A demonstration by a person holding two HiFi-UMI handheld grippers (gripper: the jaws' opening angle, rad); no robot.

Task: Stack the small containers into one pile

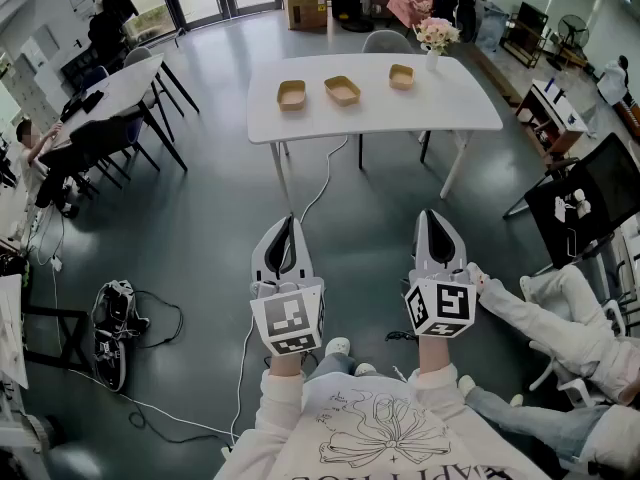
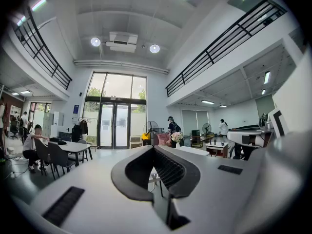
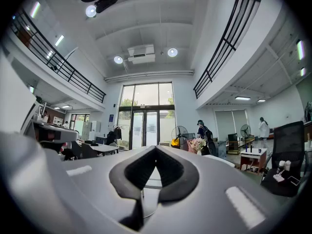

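Observation:
Three small brown containers stand in a row on the white table (image 1: 460,103) far ahead: a left one (image 1: 291,94), a middle one (image 1: 342,89) and a right one (image 1: 401,76), each apart from the others. My left gripper (image 1: 287,220) and right gripper (image 1: 430,214) are held side by side over the floor, well short of the table. Both point level toward it. Each pair of jaws meets at the tips with nothing between them, as the left gripper view (image 2: 155,148) and the right gripper view (image 3: 156,147) show.
A vase of flowers (image 1: 436,35) stands at the table's far right corner. A cable (image 1: 318,193) runs over the floor from under the table. A bag (image 1: 113,330) lies at the left, a seated person's legs (image 1: 545,323) stretch in from the right, and a chair (image 1: 387,41) stands behind the table.

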